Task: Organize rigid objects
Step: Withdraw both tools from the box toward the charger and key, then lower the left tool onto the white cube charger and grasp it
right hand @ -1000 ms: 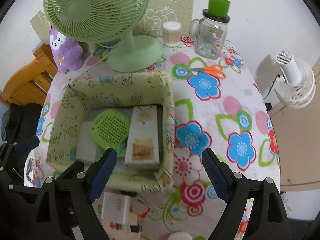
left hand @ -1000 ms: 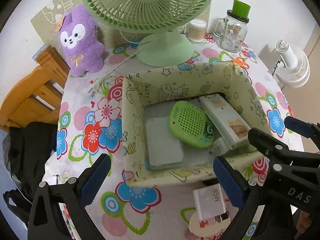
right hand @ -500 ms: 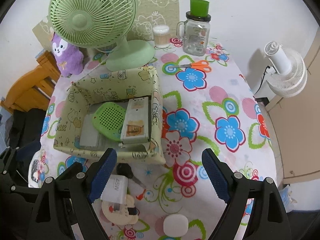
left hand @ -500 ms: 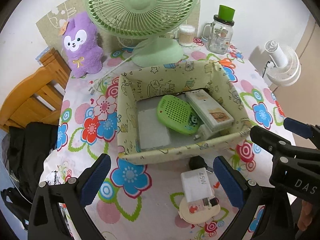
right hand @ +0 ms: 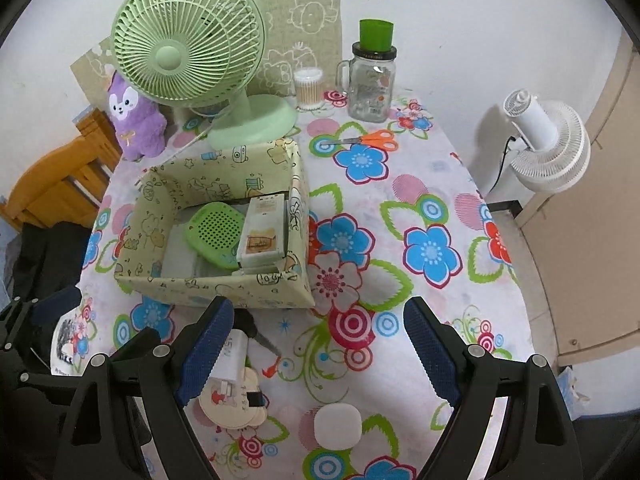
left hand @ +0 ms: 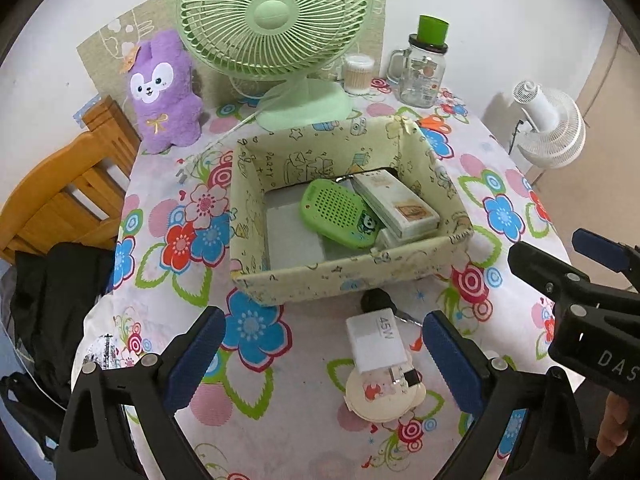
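Both the left tongs [left hand: 320, 352] and the right tongs [right hand: 318, 344] hang spread and empty. Ahead of them sits the fabric storage box [left hand: 352, 276] holding a green perforated case [left hand: 340, 214] and a white carton [left hand: 394, 204]; a white charger [left hand: 376, 340] lies between the left tongs' tips.

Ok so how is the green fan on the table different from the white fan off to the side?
The green fan stands on the flowered tablecloth; the white fan stands beyond the table's edge, lower down. The green fan's grille faces the cameras, while the white fan is seen from behind, its motor housing pointing up and toward us. The green fan looks larger in frame, though it is nearer. Both have round slatted guards.
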A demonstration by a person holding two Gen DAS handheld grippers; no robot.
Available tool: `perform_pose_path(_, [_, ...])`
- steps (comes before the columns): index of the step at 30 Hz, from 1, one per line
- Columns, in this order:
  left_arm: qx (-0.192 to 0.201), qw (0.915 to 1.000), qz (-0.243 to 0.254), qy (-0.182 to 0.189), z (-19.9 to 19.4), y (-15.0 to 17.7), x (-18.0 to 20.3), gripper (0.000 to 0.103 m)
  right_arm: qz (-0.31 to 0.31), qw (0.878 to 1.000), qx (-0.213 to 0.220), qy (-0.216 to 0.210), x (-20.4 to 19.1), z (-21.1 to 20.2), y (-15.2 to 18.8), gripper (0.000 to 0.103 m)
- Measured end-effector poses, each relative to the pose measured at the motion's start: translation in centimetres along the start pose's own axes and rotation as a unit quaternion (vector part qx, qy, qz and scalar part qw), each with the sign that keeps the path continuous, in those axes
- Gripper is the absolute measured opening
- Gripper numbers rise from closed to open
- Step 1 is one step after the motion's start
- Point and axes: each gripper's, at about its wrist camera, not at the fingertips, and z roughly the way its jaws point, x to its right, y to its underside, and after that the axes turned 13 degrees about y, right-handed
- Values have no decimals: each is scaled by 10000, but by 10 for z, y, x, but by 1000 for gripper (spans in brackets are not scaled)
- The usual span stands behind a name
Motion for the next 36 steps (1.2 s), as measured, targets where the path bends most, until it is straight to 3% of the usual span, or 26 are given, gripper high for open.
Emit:
perform_pose_path(17, [-192, 9997, 54, 144, 13, 22, 5, 100, -1, 10000, -62, -30, 5, 1, 33, 89])
perform_pose_path(36, [-639, 9977, 1, 230, 63, 29, 11, 97, -32, 9992, -398, 77, 10, 43, 49, 85])
